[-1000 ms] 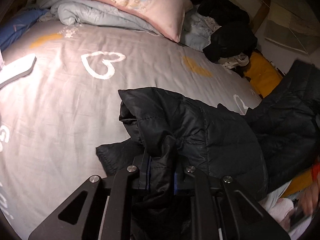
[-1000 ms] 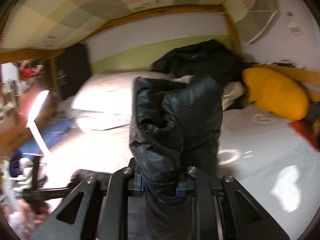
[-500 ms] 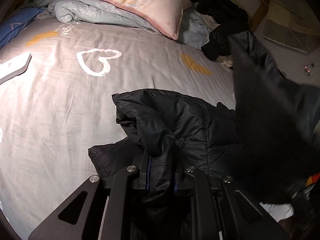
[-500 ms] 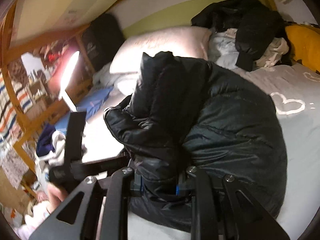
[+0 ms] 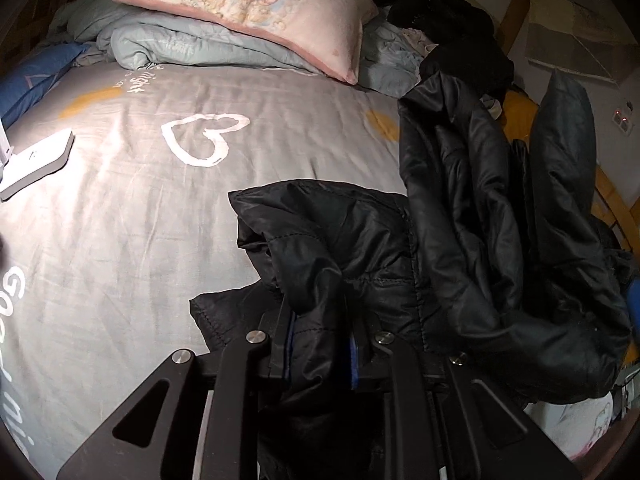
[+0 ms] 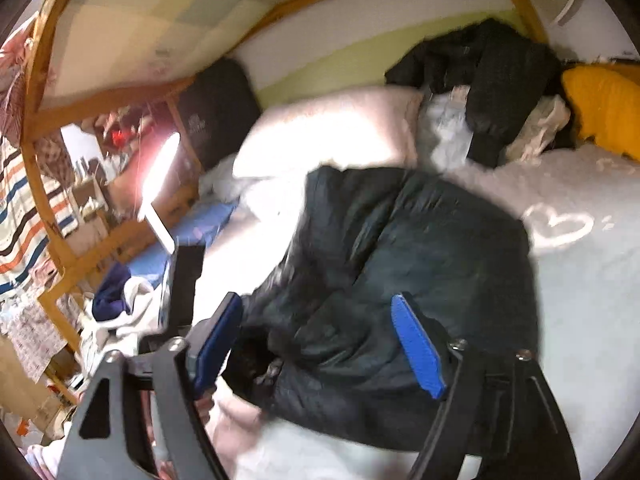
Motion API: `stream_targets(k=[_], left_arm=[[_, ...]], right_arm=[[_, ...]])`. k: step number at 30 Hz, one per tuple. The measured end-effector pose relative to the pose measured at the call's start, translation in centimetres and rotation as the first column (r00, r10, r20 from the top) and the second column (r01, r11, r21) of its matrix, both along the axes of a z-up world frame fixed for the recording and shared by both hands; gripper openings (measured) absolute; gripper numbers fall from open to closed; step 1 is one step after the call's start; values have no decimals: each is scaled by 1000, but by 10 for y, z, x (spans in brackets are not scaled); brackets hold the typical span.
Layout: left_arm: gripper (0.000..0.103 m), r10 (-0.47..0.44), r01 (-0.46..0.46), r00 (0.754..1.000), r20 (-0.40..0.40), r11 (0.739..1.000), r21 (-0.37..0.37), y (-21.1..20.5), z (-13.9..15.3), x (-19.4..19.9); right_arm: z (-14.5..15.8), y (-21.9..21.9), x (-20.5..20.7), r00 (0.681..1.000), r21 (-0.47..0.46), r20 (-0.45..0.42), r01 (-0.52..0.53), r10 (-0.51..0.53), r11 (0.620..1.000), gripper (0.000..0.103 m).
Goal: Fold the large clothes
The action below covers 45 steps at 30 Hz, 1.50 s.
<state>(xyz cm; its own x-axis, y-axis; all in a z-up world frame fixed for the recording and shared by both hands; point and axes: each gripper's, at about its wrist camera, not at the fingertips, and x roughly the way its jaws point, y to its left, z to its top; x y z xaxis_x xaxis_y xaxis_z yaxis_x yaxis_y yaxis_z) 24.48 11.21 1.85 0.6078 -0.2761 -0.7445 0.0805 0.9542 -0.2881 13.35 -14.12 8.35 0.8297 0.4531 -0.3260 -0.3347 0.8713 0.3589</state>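
Observation:
A black puffer jacket (image 5: 460,232) lies bunched on the grey bed sheet (image 5: 168,216), its right part folded over towards the middle. My left gripper (image 5: 320,344) is shut on a fold of the jacket near the bed's front edge. In the right wrist view the jacket (image 6: 408,256) lies in a heap on the bed. My right gripper (image 6: 320,340) is open just above it, its blue pads (image 6: 418,346) spread wide with no cloth between them.
A pink pillow (image 5: 256,4) on a pale blue quilt (image 5: 192,40) lies at the head of the bed. Dark clothes (image 5: 444,20) and a yellow cushion (image 6: 604,104) are piled at the far right. A lamp head (image 5: 36,160) sits at the left. A wooden frame (image 6: 52,200) stands left.
My right gripper has swung the held part of the jacket over onto the rest, lowered it and opened, letting it go. My left gripper stayed shut on its fold.

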Motion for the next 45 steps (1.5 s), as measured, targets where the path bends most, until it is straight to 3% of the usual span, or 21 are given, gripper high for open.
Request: stream_targets(k=[3,5,7,8,10,12,16,26,28,29,30,32,34,38,42,45], left_arm=[[17,2,-3,1000,-4,1000,-12,2,-2,1],[17,0,0,1000,-5,1000,-14,3,-2,1],[19,1,-1,1000,-13,1000,-11,3,-3,3],[19,0,0,1000,-17,1000,-11,2,-4,3],[20,-4,4,1000,-18,1000,-6,2,-5,5],[20,-6,6,1000,-19,1000,-10,2,-5,5],[20,-5,4,1000,-28,1000,-26,4,-7,7],[20,-9,9,1000,-25,1000,-19,8,0,4],[20,47,-46,997,53,999,-14,20,23,-6],[28,55,-53,991,119,998,-23,28,39,-14],[42,61,-58,981,185,998,-23,35,56,-23],[56,94,-93,947,307,996,-16,49,84,-43],[58,85,-78,932,352,996,-34,53,94,-56],[76,-2,27,938,348,997,-68,33,90,-64],[94,-96,83,932,350,995,52,-12,83,-67],[96,-94,51,942,322,989,140,-41,69,-60]], right_arm=[[11,-28,12,986,5,-11,168,-168,986,81],[7,-53,33,954,14,-102,285,-282,959,80],[-2,-77,55,928,59,-184,341,-325,938,76],[-9,-89,67,913,76,-232,361,-336,929,69],[-21,-102,92,895,106,-319,362,-313,926,64],[-34,-106,120,884,147,-413,303,-220,942,58],[-53,-91,143,867,152,-489,191,-95,970,57],[-58,-45,120,919,-49,-394,-31,9,998,57],[-56,-42,116,926,-72,-377,-47,16,996,57],[-54,-39,114,932,-92,-363,-44,8,995,57],[-53,-35,111,938,-122,-346,-41,-3,992,57],[-50,-25,104,951,-182,-308,-44,-15,982,57],[-47,-13,97,965,-251,-260,-24,-43,968,57],[-41,17,74,989,-407,-113,39,-92,913,56],[-46,35,67,993,-439,-108,-7,-45,898,56],[-51,34,67,991,-432,-125,-15,-43,902,56]])
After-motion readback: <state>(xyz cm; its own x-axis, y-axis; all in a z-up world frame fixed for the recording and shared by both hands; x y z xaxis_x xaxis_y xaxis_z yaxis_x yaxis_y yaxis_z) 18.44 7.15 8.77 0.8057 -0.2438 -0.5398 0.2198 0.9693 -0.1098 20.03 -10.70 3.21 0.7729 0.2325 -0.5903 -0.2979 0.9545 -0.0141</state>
